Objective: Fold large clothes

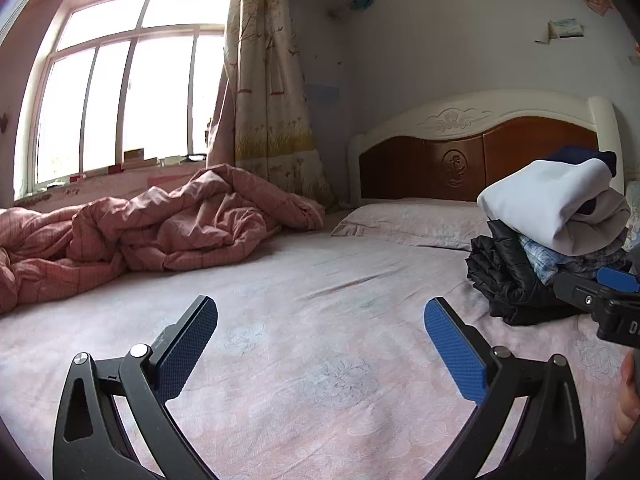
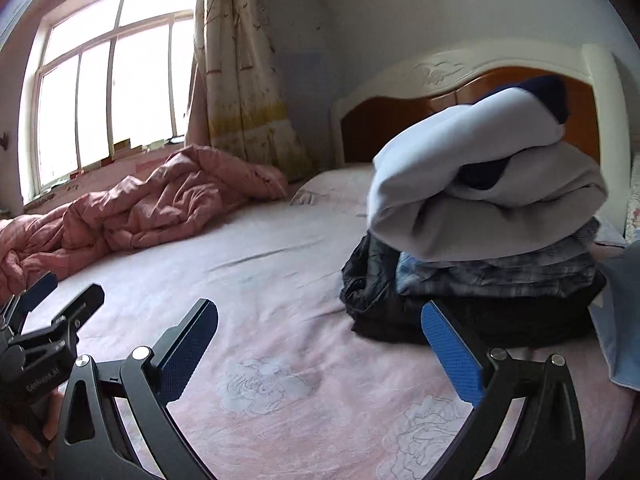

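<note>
A pile of clothes [image 1: 552, 240] sits on the bed at the right, near the headboard: a white-grey folded garment [image 2: 480, 184] on top, plaid shirts [image 2: 500, 272] under it, a black jacket [image 2: 372, 292] at the bottom. My left gripper [image 1: 320, 332] is open and empty over the pink sheet, left of the pile. My right gripper [image 2: 320, 336] is open and empty, its right finger just in front of the black jacket. Each gripper shows at the edge of the other's view.
A crumpled pink quilt [image 1: 160, 228] lies at the left by the window [image 1: 120, 92]. A pillow [image 1: 412, 220] lies before the headboard [image 1: 480, 156]. A light blue cloth [image 2: 620, 320] shows at the right edge. The flowered sheet [image 2: 280, 280] spreads between.
</note>
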The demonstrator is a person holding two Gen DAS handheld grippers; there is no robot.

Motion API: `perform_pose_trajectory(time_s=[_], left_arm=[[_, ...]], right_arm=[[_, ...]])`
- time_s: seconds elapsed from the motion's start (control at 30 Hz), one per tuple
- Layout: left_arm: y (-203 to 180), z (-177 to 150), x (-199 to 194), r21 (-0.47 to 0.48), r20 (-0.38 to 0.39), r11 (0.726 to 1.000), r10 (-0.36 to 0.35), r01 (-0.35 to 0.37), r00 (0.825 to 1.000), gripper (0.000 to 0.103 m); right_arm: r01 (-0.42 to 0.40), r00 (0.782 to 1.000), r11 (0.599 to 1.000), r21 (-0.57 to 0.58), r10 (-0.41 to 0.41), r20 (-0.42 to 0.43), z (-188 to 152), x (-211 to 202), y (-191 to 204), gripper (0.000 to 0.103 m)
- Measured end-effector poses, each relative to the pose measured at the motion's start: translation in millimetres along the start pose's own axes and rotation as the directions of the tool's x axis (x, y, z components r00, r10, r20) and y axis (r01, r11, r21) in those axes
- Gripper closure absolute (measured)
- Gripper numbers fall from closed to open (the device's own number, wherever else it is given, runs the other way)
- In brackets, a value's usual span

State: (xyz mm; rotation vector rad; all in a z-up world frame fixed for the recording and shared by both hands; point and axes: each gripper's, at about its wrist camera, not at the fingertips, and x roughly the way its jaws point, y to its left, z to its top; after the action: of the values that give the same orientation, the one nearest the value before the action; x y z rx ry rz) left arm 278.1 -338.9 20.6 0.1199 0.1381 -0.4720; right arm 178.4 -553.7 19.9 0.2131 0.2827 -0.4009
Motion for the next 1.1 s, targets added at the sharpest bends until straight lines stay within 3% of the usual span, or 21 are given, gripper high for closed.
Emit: perform_pose_trajectory(time_s=[0.13,0.37,1.1], left_arm=[[-4.2,-0.8,-10.1,0.021,0.037,1.000,-0.018,0.018,0.999,0.000],[-3.9,-0.8,-8.7,0.022,0.028,0.999,-0.029,0.028,0.999,0.000],[1.5,-3.4,7.4,-0.016,-0.056,0.999,-0.031,0.030,0.998,0.000]], right_arm=[[-0.003,1.000,0.999,0.041,0.004,-0.025,-3.2,3.5,-8.4,0.000],[0.040,0.999,0.999,-0.019,-0.040,0.003,-4.7,-3.0,2.5,0.000],[0.038,0.999,0.997,-0.065,-0.040,-0.034,-6.1,3.2,10.1,0.000]])
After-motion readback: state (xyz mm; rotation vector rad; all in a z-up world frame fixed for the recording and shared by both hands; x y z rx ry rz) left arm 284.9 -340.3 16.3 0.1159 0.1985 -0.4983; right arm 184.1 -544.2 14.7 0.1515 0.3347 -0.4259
